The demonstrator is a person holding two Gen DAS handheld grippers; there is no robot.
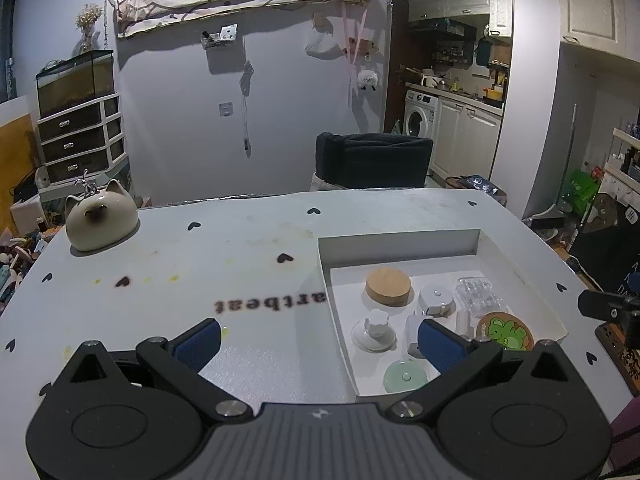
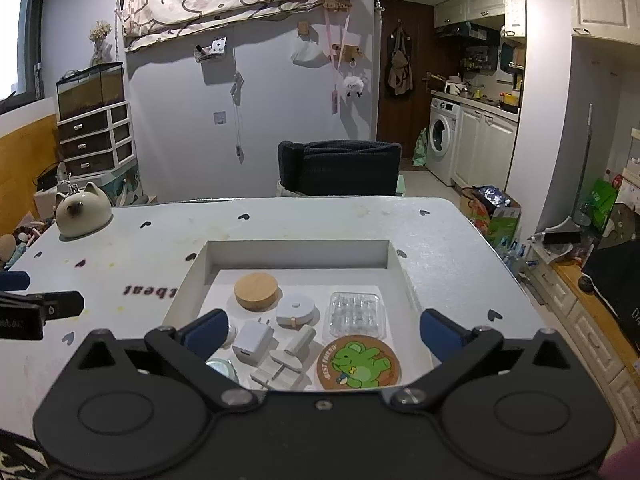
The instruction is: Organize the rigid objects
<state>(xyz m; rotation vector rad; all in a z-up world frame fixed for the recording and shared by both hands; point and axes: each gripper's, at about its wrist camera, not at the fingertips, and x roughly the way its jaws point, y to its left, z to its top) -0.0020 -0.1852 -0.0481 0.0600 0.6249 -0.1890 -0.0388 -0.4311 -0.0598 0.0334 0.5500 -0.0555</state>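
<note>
Both grippers' jaws wide, above tray (image 2: 298, 254).

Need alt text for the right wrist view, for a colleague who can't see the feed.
The right gripper hangs open and empty over a shallow white tray on a heart-printed table. The tray holds a wooden lid, a white charger, a clear blister pack and a round green-bear coaster.
</note>
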